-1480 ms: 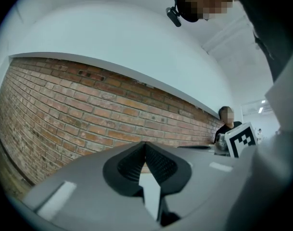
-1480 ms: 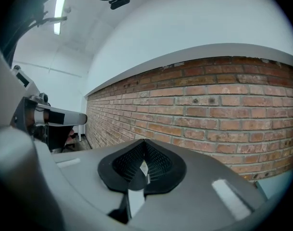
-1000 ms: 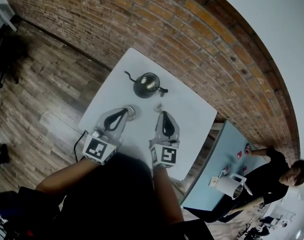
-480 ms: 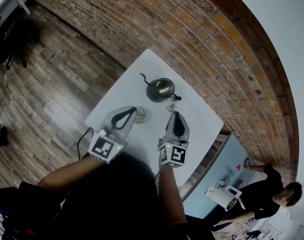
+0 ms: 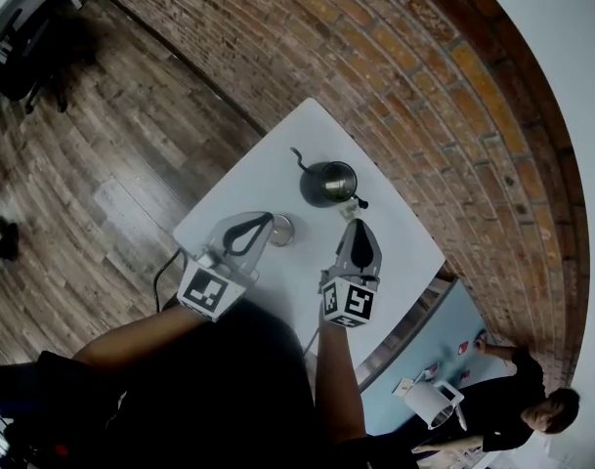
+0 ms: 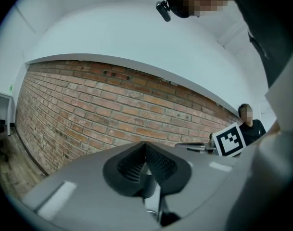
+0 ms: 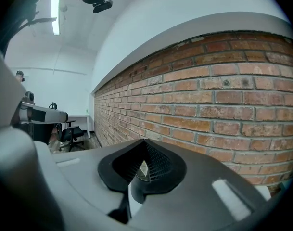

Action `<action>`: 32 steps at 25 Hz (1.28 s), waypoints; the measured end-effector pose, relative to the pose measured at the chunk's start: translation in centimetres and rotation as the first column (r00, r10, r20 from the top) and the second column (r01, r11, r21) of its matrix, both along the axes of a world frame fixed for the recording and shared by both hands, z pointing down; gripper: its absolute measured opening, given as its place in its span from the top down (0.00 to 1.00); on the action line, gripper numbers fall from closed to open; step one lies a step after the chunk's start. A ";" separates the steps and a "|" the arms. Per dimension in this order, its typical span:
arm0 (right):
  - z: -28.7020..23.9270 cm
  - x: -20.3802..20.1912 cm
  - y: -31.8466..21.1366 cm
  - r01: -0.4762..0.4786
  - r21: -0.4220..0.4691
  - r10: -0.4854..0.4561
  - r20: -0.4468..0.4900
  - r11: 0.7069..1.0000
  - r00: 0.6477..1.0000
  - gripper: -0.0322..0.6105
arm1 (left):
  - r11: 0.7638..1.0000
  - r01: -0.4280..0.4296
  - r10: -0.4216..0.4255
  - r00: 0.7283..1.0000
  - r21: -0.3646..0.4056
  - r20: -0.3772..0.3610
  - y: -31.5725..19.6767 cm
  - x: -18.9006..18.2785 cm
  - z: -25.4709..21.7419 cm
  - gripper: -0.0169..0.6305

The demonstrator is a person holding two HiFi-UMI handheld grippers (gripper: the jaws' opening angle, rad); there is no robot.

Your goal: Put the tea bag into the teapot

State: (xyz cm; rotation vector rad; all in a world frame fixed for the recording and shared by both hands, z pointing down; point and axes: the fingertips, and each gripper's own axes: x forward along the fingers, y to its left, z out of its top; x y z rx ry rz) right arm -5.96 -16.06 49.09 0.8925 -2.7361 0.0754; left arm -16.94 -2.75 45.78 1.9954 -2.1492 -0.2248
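Currently the white surface point(image 5: 268, 169) carries a dark teapot point(image 5: 328, 182) toward its far edge, by the brick wall. The left hand-held gripper point(image 5: 266, 216) is clenched on nothing, its tips beside a small round metal piece point(image 5: 281, 230), possibly the lid. The right hand-held gripper point(image 5: 361, 225) is likewise clenched and empty. The tea bag point(image 5: 349, 206), a small pale scrap, lies on the surface just beside the teapot, ahead of the right tips.

Risk: with the jaws closed, an advance would likely push the bag away or nudge the teapot. A shallow pinch could drop it short of the opening.

The teapot's contents cannot be made out.
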 end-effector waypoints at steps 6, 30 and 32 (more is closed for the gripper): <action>1.2 -0.4 -1.9 0.019 -0.027 -0.019 -0.007 0.999 1.000 0.95 | 0.997 -0.004 0.004 1.000 -0.081 -0.006 -0.5 0.5 1.7 0.98; 3.6 -2.2 -3.9 0.070 -0.053 -0.072 -0.040 0.996 0.997 0.95 | 0.989 0.120 -0.123 0.992 -0.090 -0.021 2.2 -0.4 2.4 0.98; 4.0 -2.4 -4.0 0.068 -0.058 -0.070 -0.044 0.996 0.997 0.95 | 0.987 0.127 -0.130 0.991 -0.094 -0.024 2.5 -0.6 2.5 0.98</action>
